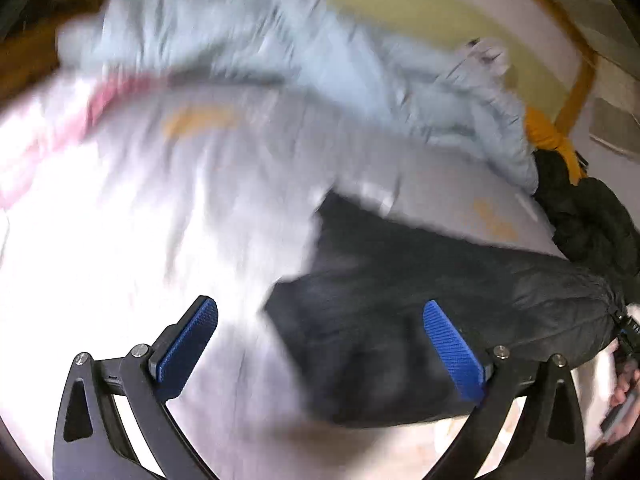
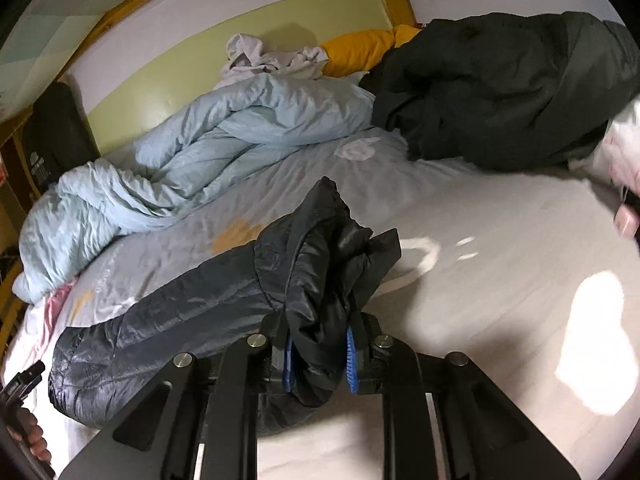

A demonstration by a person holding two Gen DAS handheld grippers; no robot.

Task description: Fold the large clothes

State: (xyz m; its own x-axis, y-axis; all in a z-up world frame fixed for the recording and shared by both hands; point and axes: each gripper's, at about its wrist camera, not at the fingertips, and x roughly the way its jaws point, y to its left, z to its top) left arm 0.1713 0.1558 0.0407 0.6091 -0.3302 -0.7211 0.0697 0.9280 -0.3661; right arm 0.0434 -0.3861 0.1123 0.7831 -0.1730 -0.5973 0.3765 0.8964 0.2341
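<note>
A dark padded jacket (image 2: pixel 168 320) lies on the bed sheet (image 2: pixel 480 280). My right gripper (image 2: pixel 320 360) is shut on a bunched part of the jacket (image 2: pixel 320 280) and holds it up off the sheet. In the left wrist view, which is blurred by motion, the jacket (image 1: pixel 400 300) lies across the lower right. My left gripper (image 1: pixel 320 344) is open and empty just above the jacket's near edge, its right finger over the dark fabric and its left finger over the pale sheet (image 1: pixel 120 220).
A crumpled light blue duvet (image 2: pixel 180 160) lies at the back left. A second dark garment (image 2: pixel 500 92) is heaped at the back right, by an orange pillow (image 2: pixel 360 54) and pale clothes (image 2: pixel 272 60). A green headboard (image 2: pixel 200 60) runs behind.
</note>
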